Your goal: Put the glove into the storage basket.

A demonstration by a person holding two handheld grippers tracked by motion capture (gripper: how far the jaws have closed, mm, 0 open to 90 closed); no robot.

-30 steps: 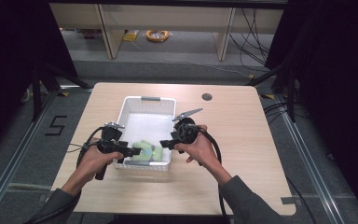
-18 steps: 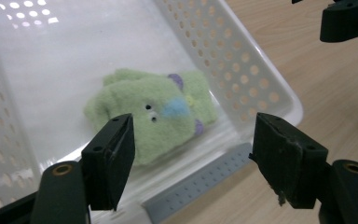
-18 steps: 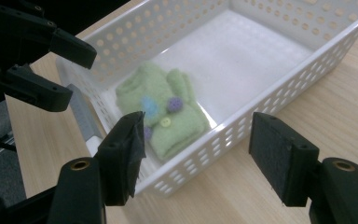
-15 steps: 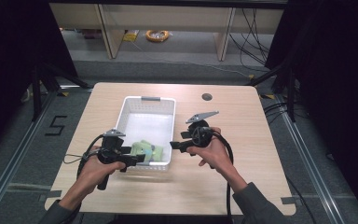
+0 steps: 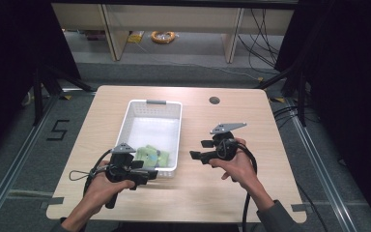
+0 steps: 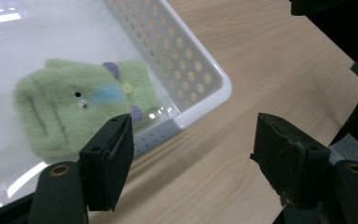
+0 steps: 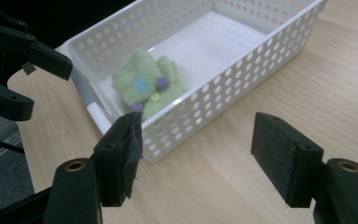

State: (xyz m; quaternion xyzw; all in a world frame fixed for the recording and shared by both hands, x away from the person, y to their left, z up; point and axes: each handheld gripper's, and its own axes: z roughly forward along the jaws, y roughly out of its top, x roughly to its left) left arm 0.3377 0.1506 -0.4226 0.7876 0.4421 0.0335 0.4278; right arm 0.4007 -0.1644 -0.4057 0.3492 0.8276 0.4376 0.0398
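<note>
Dim room; table lit; slight blur

A small pale-green fleece soft toy (image 6: 74, 105) lies flat on the floor of a white perforated plastic basket (image 5: 147, 108), tucked into the end nearest the person. It has a light-blue patch on its front, a tiny yellow button beside that, small purple pompoms along one edge and a dark dot like an eye. From above it shows as a green bundle (image 5: 150, 155) just inside the basket's near rim; seen from the right-hand side (image 7: 148, 84), it rests close against the near wall, slightly crumpled. The long rectangular basket stands upright on the light wooden surface (image 5: 270, 140), left of its middle.
</note>
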